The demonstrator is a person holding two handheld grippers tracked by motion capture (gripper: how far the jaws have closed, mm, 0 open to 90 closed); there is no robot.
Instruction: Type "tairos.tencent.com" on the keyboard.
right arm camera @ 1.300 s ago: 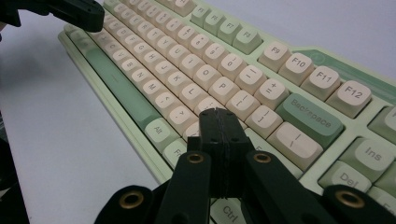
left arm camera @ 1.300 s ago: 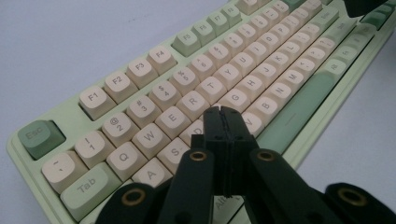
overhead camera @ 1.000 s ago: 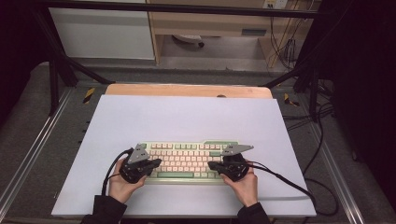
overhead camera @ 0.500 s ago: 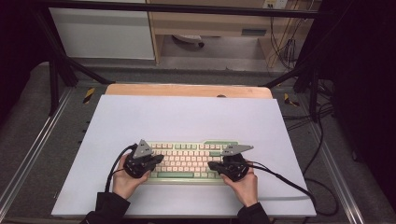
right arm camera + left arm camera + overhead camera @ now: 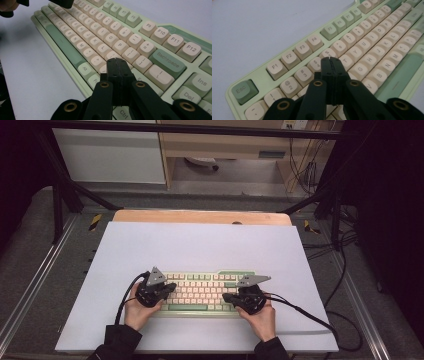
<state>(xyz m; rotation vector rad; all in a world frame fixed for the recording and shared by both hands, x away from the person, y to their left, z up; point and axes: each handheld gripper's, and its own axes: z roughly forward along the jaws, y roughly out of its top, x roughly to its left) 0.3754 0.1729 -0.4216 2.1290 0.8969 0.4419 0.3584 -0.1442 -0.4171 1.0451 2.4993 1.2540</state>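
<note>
Keyboard (image 5: pixel 202 292), green case with cream keys, lies flat on the white mat (image 5: pixel 200 245), near the person's edge, long side across. Both grippers sit over it, one at each end.

Left gripper (image 5: pixel 329 60): jaws pressed together, nothing between them, tip over the number row just past the $4 key (image 5: pixel 315 63), R/T area right below. Esc (image 5: pixel 243 91) is well off to its left, F-keys beyond the tip. In the high view the left gripper (image 5: pixel 167 287) is above the keyboard's left third.

Right gripper (image 5: pixel 115 61): jaws also pressed shut and empty, tip over the keys just right of L, Backspace (image 5: pixel 168 61) off to its right, Alt (image 5: pixel 85 68) to its left. Whether either tip actually touches a keycap is hard to tell, probably hovering just above. High view puts the right gripper (image 5: pixel 231 297) over the right third.

Step looks like key pressing with closed tips, typing style. To do it well: keep jaws shut so the tip is one narrow point, come straight down on the centre of a single cap, avoid straddling two keys, press short and lift clear before shifting sideways. The keyboard is unclamped, so push down, not forward, or it slides on the mat.
</note>
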